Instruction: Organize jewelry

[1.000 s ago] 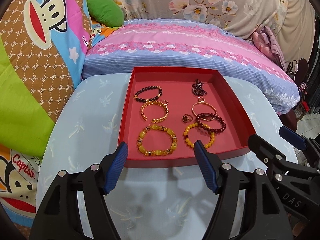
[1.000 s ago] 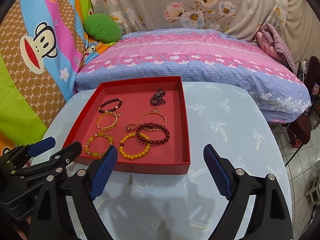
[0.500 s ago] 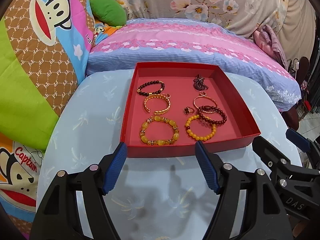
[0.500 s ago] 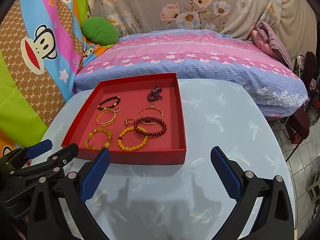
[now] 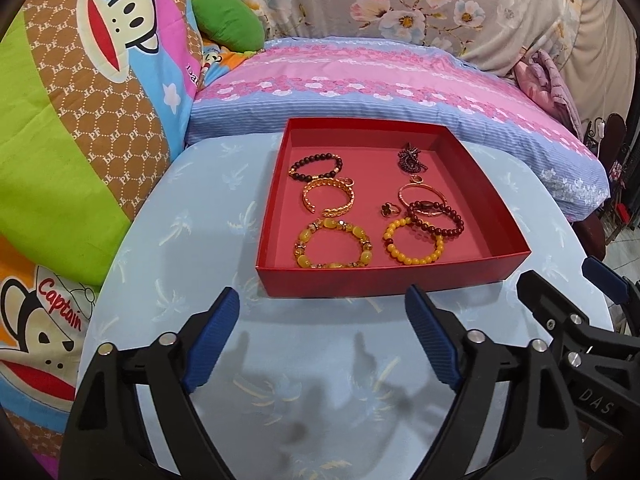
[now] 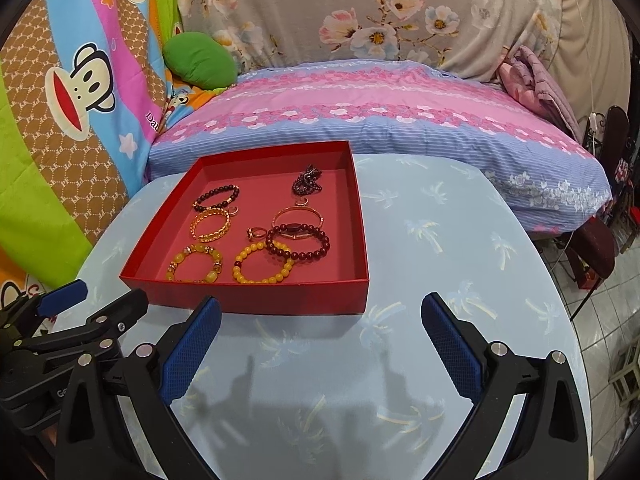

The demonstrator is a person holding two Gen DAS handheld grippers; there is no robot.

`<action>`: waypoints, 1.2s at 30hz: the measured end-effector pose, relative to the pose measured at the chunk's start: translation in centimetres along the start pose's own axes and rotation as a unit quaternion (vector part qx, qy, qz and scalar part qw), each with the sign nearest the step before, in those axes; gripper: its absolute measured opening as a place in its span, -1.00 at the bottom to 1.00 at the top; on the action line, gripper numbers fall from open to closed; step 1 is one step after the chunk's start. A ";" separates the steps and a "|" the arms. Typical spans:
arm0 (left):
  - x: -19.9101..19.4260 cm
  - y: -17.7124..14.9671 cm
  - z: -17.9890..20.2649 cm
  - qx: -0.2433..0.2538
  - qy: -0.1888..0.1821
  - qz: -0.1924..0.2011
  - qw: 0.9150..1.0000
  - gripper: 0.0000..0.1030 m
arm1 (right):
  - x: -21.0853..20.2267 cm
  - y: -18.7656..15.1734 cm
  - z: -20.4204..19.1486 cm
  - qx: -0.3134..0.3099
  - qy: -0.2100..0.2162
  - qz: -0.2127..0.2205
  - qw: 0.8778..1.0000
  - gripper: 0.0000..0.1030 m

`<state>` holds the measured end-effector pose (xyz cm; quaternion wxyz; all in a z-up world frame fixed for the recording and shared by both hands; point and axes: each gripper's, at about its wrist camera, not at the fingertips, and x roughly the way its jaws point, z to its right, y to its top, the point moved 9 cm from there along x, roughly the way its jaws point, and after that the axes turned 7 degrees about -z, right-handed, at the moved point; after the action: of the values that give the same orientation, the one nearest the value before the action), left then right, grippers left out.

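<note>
**Both grippers empty, jewelry all in the red tray**

Your left gripper (image 5: 322, 330) hangs over the table with its blue pads spread wide and nothing between them. Your right gripper (image 6: 320, 334) is the same: jaws apart, empty, hovering just short of the tray's near wall. Held this way, both are well placed to reach in, though neither touches anything.

Just beyond the fingertips sits the red tray (image 5: 384, 278) on the pale blue tablecloth (image 5: 192, 224). All the jewelry lies inside it. Nearest you are two yellow bead bracelets (image 5: 334, 246), side by side. Behind the left one is a gold cuff (image 5: 329, 197), then a dark bead bracelet (image 5: 316, 165). On the right side, a dark red bead bracelet (image 5: 436, 220) overlaps both the right-hand yellow one and a thin gold bangle (image 5: 422, 196); that overlap probably means this cluster wants separating. A small ring (image 5: 390, 209) lies just beside it, and a dark chain (image 5: 412, 160) is bunched near the far wall.

The chain is too tangled to make out its shape. A tiny gold piece near the cuff and another below the chain are too small to identify. The table's near edge is cut off behind the gripper bodies.

Beyond the table lies a pink and blue pillow (image 6: 380, 116).
</note>
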<state>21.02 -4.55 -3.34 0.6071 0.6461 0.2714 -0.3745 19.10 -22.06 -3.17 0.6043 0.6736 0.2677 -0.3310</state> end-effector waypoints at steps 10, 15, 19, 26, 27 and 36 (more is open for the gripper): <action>0.5 -0.9 -1.2 -0.015 0.008 -0.010 1.000 0.70 | 0.1 -0.6 0.8 0.009 -0.010 -0.005 1.000 0.88; 0.8 -1.1 -2.1 -0.024 0.016 -0.012 1.000 0.72 | 0.2 -0.9 0.7 0.004 -0.010 -0.008 1.000 0.88; 0.9 -1.3 -2.3 -0.025 0.017 -0.014 0.999 0.72 | 0.5 -1.3 0.4 0.002 0.001 -0.014 1.000 0.88; 1.0 -1.4 -2.2 -0.023 0.016 -0.016 0.999 0.72 | 0.7 -1.6 -0.3 -0.003 0.048 -0.016 0.999 0.88; 1.0 -1.4 -2.1 -0.023 0.016 -0.016 0.999 0.72 | 0.7 -1.6 -0.2 -0.001 0.045 -0.015 0.999 0.88; 1.4 -1.4 -1.8 -0.019 0.015 -0.020 1.000 0.72 | 0.6 -1.5 1.3 0.025 0.020 0.004 0.999 0.88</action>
<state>20.97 -2.73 -5.34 0.6075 0.6344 0.3003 -0.3718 18.15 -23.16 -4.67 0.5828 0.6963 0.2686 -0.3215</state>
